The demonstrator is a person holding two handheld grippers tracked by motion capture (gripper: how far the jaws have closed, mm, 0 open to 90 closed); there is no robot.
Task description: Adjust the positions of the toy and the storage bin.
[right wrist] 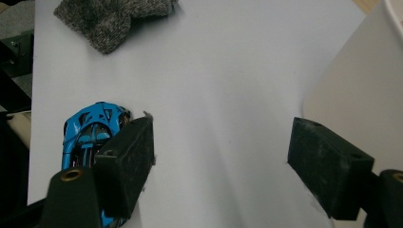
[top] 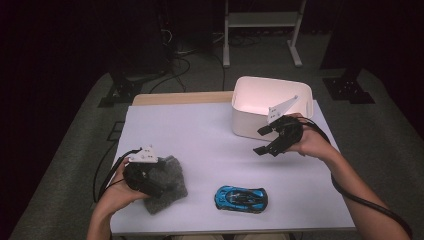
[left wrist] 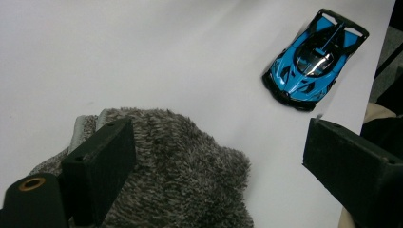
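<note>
**A Fuzzy Cloth and a Blue Toy Car Wait on the Tabletop**

Closest to the person lies the grey fuzzy cloth (top: 165, 185), near the left front of the white tabletop (top: 200, 135). The left tool (top: 156, 189) hovers right over it. Its jaws are wide open with nothing between them. The cloth looks soft, light and floppy. It would likely sag when lifted, so a pinch on a thick bunched fold near the middle should work best. It is not slippery and will not break.

Just to the right of the cloth, near the front edge, sits the blue toy car (top: 241, 198). It looks hard, smooth and shiny, so it could slip. Squeezing its two long sides, at the middle, seems the safest way. Its small back wing looks thin and might snap.

Farther away, the right tool (top: 264, 140) hangs above the tabletop with its jaws wide apart and empty. Just behind it stands the white box (top: 272, 102), open on top.

No words, labels or brand marks can be read on any of these things.
</note>
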